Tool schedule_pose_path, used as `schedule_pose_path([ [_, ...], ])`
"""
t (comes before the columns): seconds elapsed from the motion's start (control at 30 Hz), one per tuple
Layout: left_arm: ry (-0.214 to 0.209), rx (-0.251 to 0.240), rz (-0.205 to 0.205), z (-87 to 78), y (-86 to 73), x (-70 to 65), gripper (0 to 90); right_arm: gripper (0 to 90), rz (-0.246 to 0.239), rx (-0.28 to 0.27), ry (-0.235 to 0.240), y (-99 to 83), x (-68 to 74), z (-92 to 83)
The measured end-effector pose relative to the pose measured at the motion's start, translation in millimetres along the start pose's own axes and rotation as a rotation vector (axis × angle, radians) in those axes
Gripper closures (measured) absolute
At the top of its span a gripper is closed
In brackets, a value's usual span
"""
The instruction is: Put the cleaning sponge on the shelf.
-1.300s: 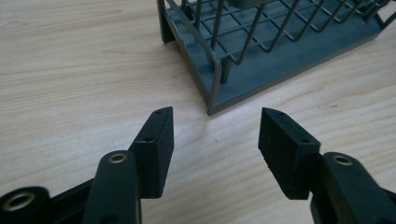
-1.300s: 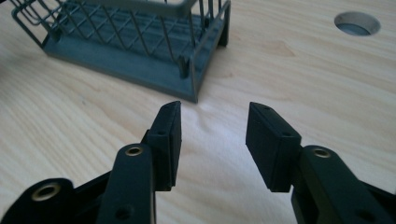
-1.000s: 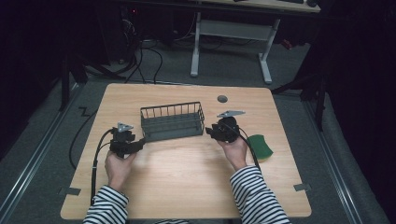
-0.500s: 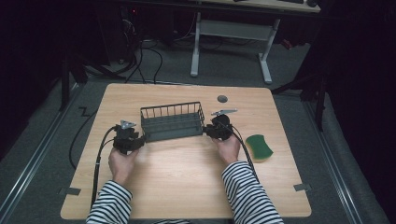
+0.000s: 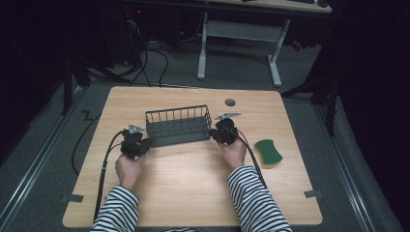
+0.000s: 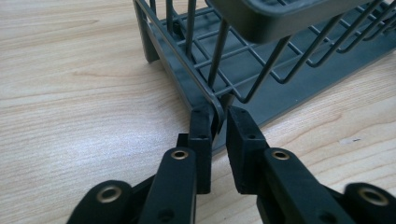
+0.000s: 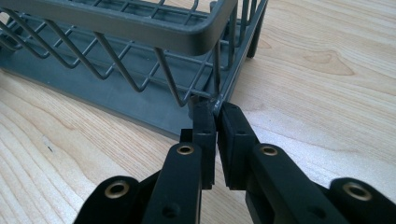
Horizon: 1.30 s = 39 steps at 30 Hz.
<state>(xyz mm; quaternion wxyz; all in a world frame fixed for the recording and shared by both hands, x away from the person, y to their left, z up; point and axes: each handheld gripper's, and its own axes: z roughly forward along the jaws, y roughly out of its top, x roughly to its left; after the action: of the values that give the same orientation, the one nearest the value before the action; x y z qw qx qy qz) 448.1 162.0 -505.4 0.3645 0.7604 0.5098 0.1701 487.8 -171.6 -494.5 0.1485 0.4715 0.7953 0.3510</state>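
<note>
This looks like a dim lab or recording room: a bare light wooden surface [image 5: 193, 183] stands on grey carpet [image 5: 43, 159], black cables [image 5: 159, 58] trail across the floor, and a white-legged desk [image 5: 239, 43] waits behind in near darkness.

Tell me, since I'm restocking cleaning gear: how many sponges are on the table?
1. The green sponge lies near the table's right edge, beside the person's right forearm, apart from the wire basket.

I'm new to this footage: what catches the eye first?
A dark wire basket at mid-table, a gripper pinching the lower wire at each end: left gripper, right gripper. Both have just been closing onto it. A green sponge lies off to the right.
</note>
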Motion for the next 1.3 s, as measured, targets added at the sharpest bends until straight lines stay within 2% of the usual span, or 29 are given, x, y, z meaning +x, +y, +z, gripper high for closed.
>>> schedule_pose_path([
  [0.37,-0.011,0.014,0.066,-4.5,-2.5,-6.5,86.3,86.6,-0.021,0.007,-0.010,-5.9,1.4,-7.1],
  [0.63,-0.032,0.026,0.076,-12.4,-5.6,-9.9,86.4,86.6,-0.038,0.016,0.002,-11.4,4.3,-16.7],
  [0.93,-0.054,0.031,0.090,-21.7,-15.0,-16.2,86.5,86.5,-0.046,0.025,0.027,-26.1,9.9,-31.1],
  [1.0,-0.061,0.025,0.106,-26.3,-19.9,-19.1,86.5,86.5,-0.066,0.035,0.035,-31.1,13.3,-37.5],
  [1.1,-0.076,0.022,0.092,-32.2,-25.1,-21.4,86.4,86.5,-0.085,0.048,0.044,-34.8,17.4,-44.6],
  [1.3,-0.089,0.022,0.106,-39.7,-34.0,-28.2,86.4,86.4,-0.083,0.039,0.074,-50.6,22.5,-57.3],
])
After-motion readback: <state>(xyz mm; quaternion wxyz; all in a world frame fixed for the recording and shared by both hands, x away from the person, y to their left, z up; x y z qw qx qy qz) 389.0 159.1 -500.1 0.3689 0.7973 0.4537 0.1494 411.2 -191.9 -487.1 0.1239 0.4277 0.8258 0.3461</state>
